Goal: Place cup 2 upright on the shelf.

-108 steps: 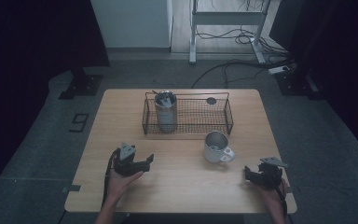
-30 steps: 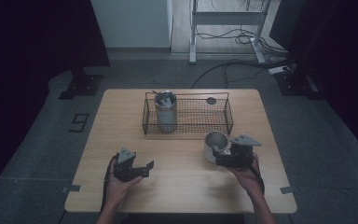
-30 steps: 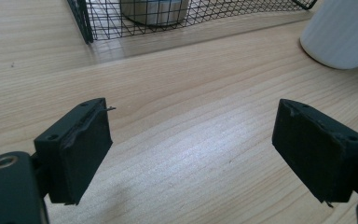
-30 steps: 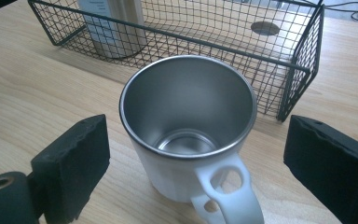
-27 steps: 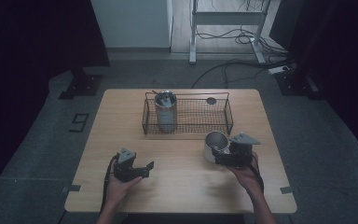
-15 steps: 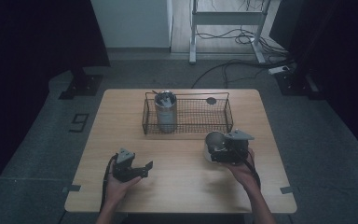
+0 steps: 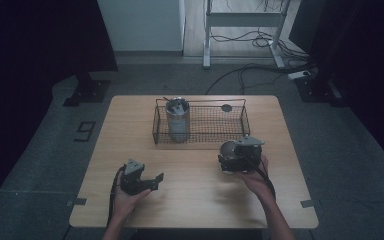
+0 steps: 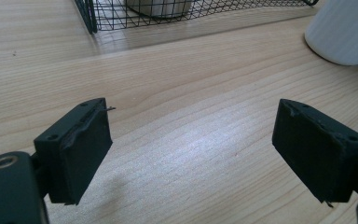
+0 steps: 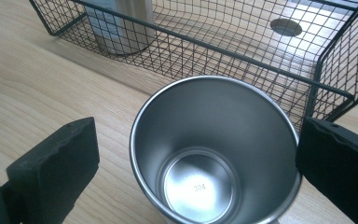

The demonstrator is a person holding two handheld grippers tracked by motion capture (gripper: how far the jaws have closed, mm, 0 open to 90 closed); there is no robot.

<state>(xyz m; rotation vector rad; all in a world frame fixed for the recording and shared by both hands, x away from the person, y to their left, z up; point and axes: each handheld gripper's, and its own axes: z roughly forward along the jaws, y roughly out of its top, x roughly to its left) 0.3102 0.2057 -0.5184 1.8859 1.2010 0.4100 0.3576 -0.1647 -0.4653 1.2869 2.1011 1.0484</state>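
A steel cup (image 9: pixel 214 154) stands upright on the wooden table (image 7: pixel 195 200), just in front of the wire basket (image 7: pixel 200 137). My right gripper (image 9: pixel 196 158) is open with one jaw on each side of the cup. A gap shows at the left jaw, and the right jaw is at the rim. In the high view the cup (image 7: pixel 226 148) sits at the tip of the right gripper (image 7: pixel 234 161). My left gripper (image 7: pixel 156 181) rests open at the front left, and in its own view the left gripper (image 8: pixel 191 140) holds nothing.
A tall steel canister (image 7: pixel 177 120) stands in the basket's left end, and a small dark disc (image 7: pixel 226 107) lies at its back right. The basket's front wall (image 9: pixel 261 70) is close behind the cup. The cup's white side (image 8: pixel 345 30) shows far from the left gripper.
My right gripper has moved from the table's front right corner up and left to the cup, ending with its jaws around it. The left gripper has barely moved.
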